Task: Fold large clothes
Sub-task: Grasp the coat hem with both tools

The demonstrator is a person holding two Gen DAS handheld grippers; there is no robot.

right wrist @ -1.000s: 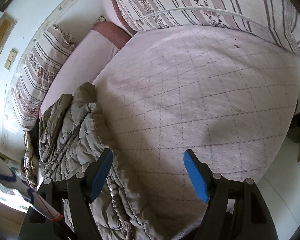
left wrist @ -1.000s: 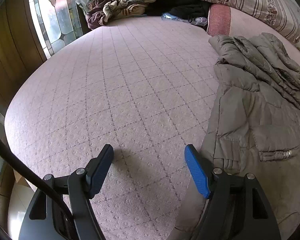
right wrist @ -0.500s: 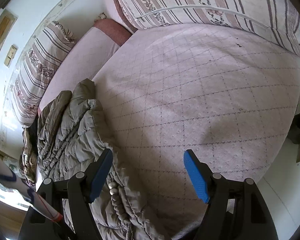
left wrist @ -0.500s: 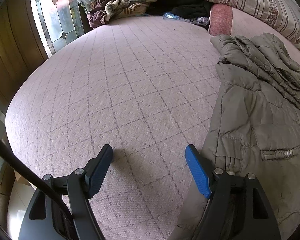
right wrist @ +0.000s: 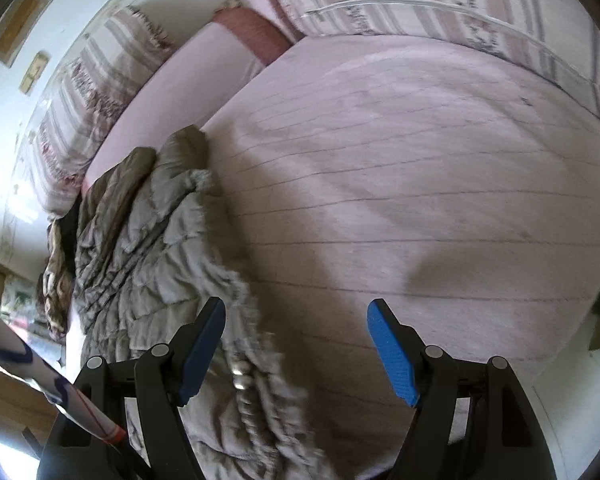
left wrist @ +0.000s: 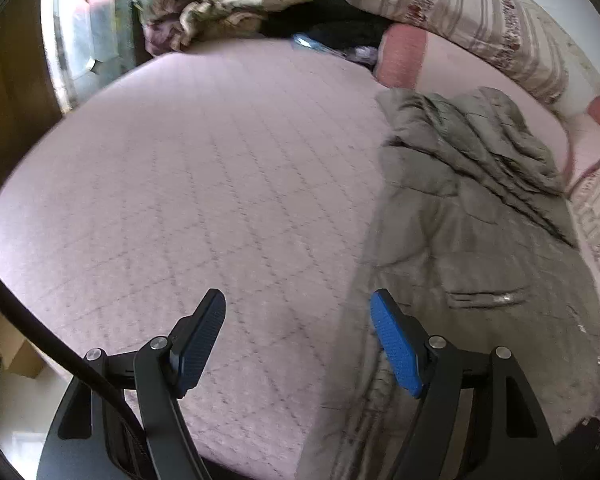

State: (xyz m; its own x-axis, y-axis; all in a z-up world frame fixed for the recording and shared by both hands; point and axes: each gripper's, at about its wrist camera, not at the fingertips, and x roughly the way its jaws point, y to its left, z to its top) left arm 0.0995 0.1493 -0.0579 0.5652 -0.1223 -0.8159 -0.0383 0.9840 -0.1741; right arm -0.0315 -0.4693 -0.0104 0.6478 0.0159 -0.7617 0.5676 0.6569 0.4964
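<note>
A large olive-grey padded jacket (left wrist: 472, 216) lies spread on the pink quilted bed (left wrist: 204, 184), on the right of the left wrist view. My left gripper (left wrist: 298, 312) is open and empty above the bed, its right finger over the jacket's left edge. In the right wrist view the same jacket (right wrist: 156, 248) lies at the left, its gathered hem running down under my right gripper (right wrist: 296, 316), which is open and empty. Its left finger is over the hem.
A pile of other clothes (left wrist: 244, 12) lies at the far edge of the bed by a window. Striped pillows (left wrist: 460, 12) and pink bolsters (right wrist: 204, 64) line the head side. A striped cushion (right wrist: 440, 4) borders the bed; floor (right wrist: 580, 392) lies beyond its right edge.
Both views have shifted and blurred. The left gripper has swung right toward the jacket, showing more of it. The right gripper has moved closer along the jacket's hem. Both stay open.
</note>
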